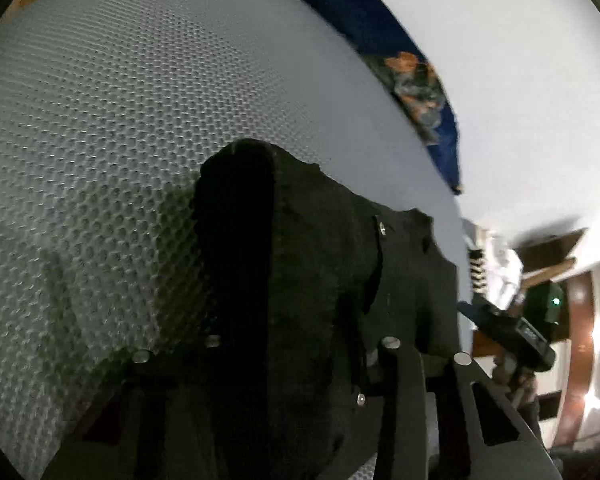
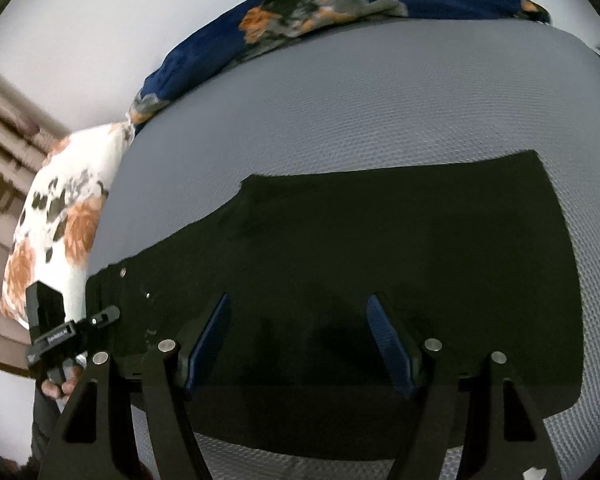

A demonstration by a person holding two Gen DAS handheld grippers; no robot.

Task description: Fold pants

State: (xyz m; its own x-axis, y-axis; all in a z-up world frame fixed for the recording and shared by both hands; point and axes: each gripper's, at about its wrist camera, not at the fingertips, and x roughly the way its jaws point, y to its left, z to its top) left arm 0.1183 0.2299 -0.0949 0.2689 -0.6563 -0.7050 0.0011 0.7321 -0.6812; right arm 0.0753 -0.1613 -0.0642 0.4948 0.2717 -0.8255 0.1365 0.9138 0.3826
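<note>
A grey honeycomb-textured mattress (image 2: 380, 92) carries black denim pants (image 2: 380, 248), laid flat. My left tool (image 1: 296, 344) clamps a raised fold of waistband; my right tool (image 2: 300, 340) hovers apart above the cloth. A thin pinch could slip, undoing the fold.

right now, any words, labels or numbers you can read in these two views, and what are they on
None can be read for sure.
Small white lettering on the left gripper, seen from the right wrist view: too small and tilted to read.
Black pants: only metal rivets, no lettering shows.
Grey mesh mattress and patterned pillow: no text.
</note>
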